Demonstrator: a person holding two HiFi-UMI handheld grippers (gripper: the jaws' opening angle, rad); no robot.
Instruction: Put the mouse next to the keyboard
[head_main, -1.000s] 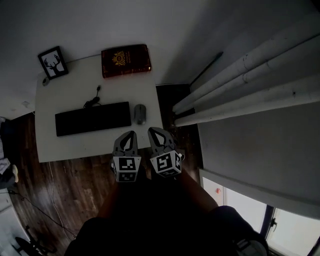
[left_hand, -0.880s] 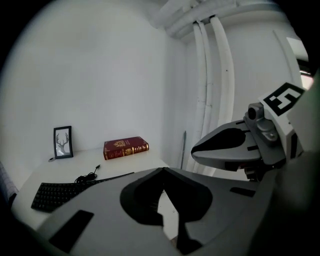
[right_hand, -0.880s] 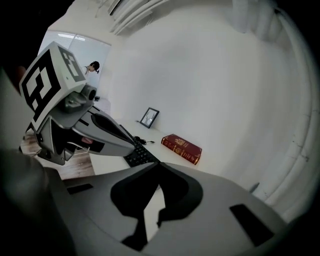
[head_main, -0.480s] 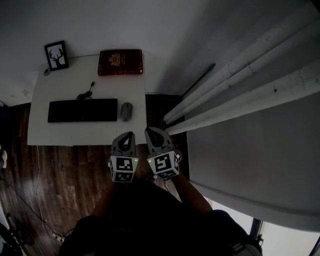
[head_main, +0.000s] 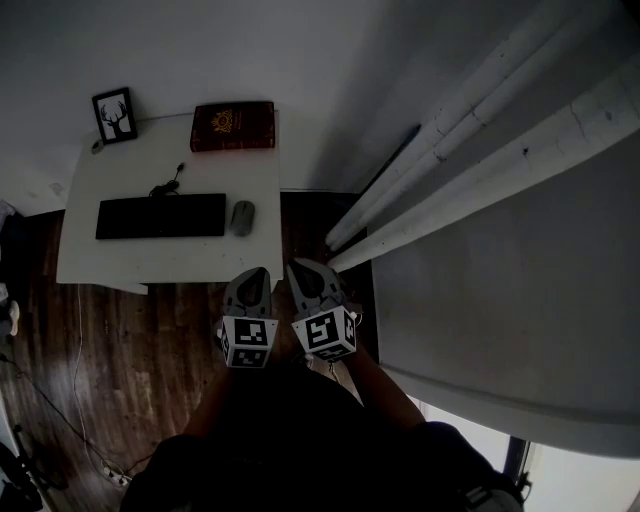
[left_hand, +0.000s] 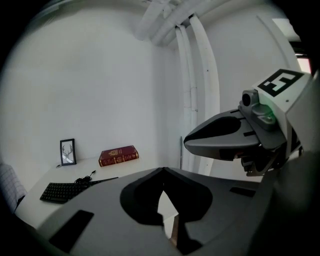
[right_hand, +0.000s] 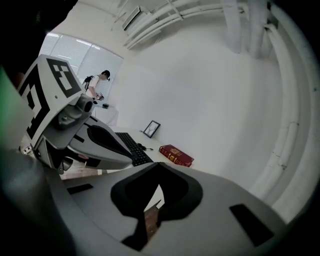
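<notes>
White rectangular desk (head_main: 170, 262) on dark plank floor (head_main: 150, 350); rounded grey mouse (head_main: 241, 217) just beside flat black keyboard (head_main: 160, 216) (right end); left gripper (head_main: 254, 273), right gripper (head_main: 300, 268) closed, empty.

a plain office-like work corner in a bare, white-walled room: a white desk (head_main: 170, 265) carries a black keyboard (head_main: 160, 216), a mouse (head_main: 241, 217), a red book (head_main: 233, 126) and a framed deer picture (head_main: 114, 115), above a dark wood floor (head_main: 130, 350), with white pipes (head_main: 480, 140) on the wall beside it.

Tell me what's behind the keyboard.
A coiled cable, then a red book and a framed deer picture by the wall. Anything behind the book itself is covered.
</notes>
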